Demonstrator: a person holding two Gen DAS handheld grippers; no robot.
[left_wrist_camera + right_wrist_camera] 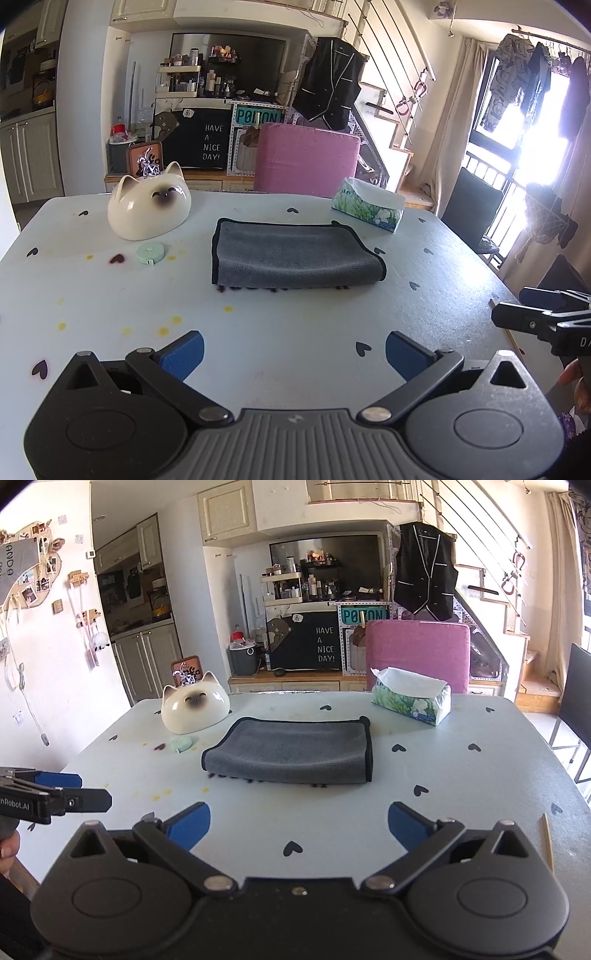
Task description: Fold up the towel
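Note:
A grey towel (291, 254) with black edging lies folded flat in the middle of the pale blue table (258, 325); it also shows in the right wrist view (291, 751). My left gripper (294, 352) is open and empty, held above the table's near side, short of the towel. My right gripper (298, 829) is open and empty too, also short of the towel. The right gripper shows at the right edge of the left wrist view (543, 314), and the left gripper at the left edge of the right wrist view (70, 790).
A white ceramic cat bowl (149, 206) and a mint tape measure (150, 254) sit left of the towel. A tissue box (367, 205) stands at the back right. A pink chair (306, 160) stands behind the table. A wooden stick (546, 840) lies near the right edge.

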